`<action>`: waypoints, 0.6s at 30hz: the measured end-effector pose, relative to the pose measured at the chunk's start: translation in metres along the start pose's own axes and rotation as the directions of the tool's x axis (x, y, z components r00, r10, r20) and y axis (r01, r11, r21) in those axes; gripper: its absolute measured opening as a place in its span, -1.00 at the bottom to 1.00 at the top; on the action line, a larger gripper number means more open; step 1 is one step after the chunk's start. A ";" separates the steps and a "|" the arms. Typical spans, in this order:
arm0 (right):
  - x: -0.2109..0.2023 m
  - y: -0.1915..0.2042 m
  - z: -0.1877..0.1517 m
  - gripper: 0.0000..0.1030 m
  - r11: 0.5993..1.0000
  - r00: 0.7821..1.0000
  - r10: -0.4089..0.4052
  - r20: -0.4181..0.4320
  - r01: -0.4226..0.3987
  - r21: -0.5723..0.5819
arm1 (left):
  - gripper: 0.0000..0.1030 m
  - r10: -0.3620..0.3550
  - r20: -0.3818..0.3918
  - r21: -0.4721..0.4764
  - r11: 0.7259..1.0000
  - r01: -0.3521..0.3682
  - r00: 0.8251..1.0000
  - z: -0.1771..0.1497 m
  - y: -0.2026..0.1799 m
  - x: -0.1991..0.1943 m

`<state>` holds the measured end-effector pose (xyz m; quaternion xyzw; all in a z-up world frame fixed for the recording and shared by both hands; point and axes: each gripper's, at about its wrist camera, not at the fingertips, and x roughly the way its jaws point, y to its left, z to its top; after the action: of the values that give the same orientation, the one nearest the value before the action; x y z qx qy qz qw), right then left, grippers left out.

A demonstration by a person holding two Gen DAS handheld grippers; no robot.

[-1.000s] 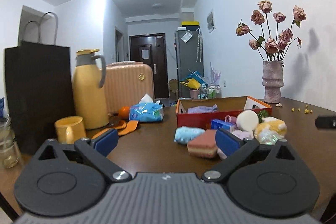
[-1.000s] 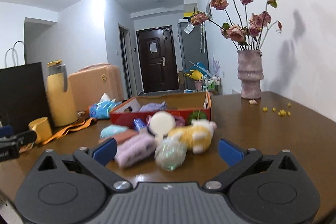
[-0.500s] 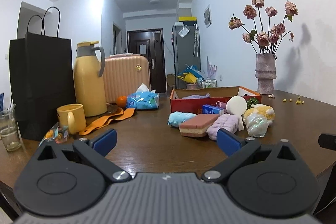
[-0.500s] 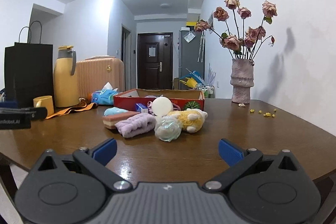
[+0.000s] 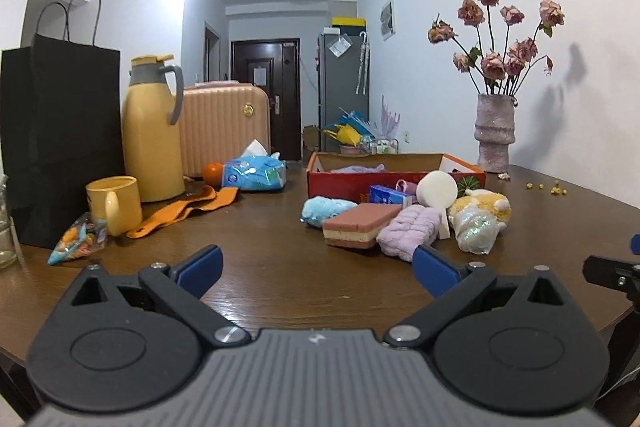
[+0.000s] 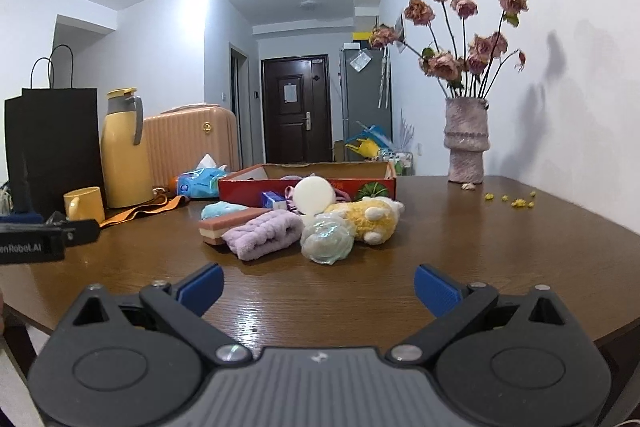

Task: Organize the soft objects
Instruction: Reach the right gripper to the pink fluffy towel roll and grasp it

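Observation:
A pile of soft objects lies on the wooden table in front of a red box (image 5: 348,183) (image 6: 256,183): a purple towel (image 5: 408,229) (image 6: 264,233), a pink layered sponge (image 5: 358,225) (image 6: 226,225), a blue plush (image 5: 326,209) (image 6: 218,207), a yellow plush (image 5: 484,205) (image 6: 370,219), a shiny wrapped ball (image 5: 476,229) (image 6: 326,239) and a white round puff (image 5: 436,189) (image 6: 314,195). My left gripper (image 5: 316,267) is open and empty, short of the pile. My right gripper (image 6: 318,283) is open and empty, short of the ball.
On the left stand a black paper bag (image 5: 60,143), a yellow thermos (image 5: 150,131), a yellow mug (image 5: 114,203), an orange strap (image 5: 180,211), a snack packet (image 5: 78,237) and a tissue pack (image 5: 254,175). A vase of dried roses (image 5: 494,135) (image 6: 466,143) stands at the far right.
Both grippers have drawn back from the pile toward the near table edge; the objects look smaller and farther. Both stayed open and empty.

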<state>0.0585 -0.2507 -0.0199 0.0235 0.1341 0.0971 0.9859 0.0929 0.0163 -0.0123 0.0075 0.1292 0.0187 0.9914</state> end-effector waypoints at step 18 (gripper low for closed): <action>0.149 -0.003 0.047 -0.12 0.978 0.962 0.209 -0.176 -0.204 0.048 | 0.39 -0.128 -0.279 -0.151 0.985 0.088 0.952 0.023 -0.019 0.137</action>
<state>0.2124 -0.2257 -0.0133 0.0428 0.2210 0.1992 0.9538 0.2313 0.0020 -0.0259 -0.0702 0.2704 -0.0259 0.9598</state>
